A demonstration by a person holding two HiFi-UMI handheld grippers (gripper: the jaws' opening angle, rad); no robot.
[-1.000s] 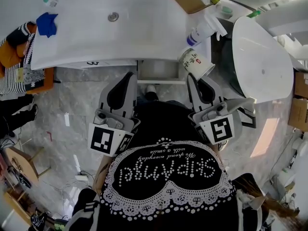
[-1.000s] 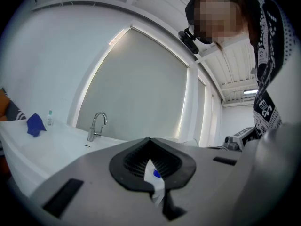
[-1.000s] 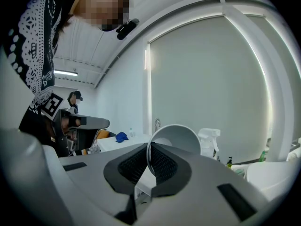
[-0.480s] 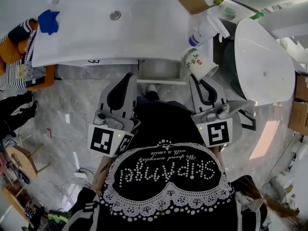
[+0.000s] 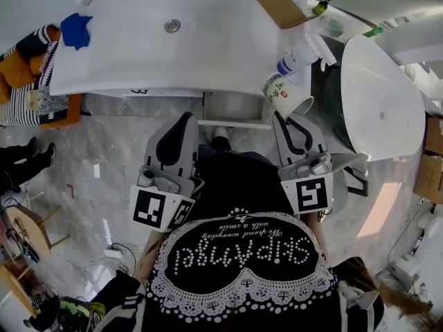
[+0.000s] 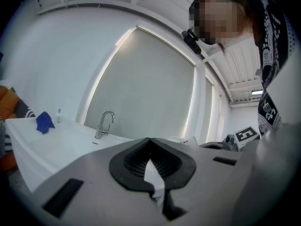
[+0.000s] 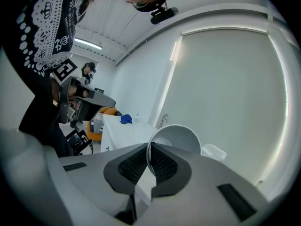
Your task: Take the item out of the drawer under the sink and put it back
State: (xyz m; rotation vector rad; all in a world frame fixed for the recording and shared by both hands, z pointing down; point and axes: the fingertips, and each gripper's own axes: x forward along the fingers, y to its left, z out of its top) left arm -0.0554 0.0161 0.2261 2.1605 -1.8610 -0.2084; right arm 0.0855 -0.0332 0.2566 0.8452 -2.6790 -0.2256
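A white paper cup (image 5: pixel 285 95) with red print hangs tilted in front of the sink counter's right end. My right gripper (image 5: pixel 280 116) is shut on its rim. In the right gripper view the cup (image 7: pixel 178 138) opens toward the camera, its rim pinched between the pads (image 7: pixel 162 166) of the right gripper (image 7: pixel 150 147). Under the counter the white drawer (image 5: pixel 234 106) stands pulled out, just left of the cup. My left gripper (image 5: pixel 188 116) is held level in front of the drawer's left side. The left gripper (image 6: pixel 149 140) has its tips together and holds nothing.
The white sink counter (image 5: pixel 138 54) carries a faucet (image 6: pixel 106 124), a blue cloth (image 5: pixel 75 30), a spray bottle (image 5: pixel 299 52) and a cardboard box (image 5: pixel 275 0). A large white oval tub (image 5: pixel 384 95) stands at the right. An orange chair (image 5: pixel 28 81) with clothes is at the left.
My right gripper has rolled a little with the cup in it, so its marker cube faces the head camera more squarely. The left gripper has kept still.
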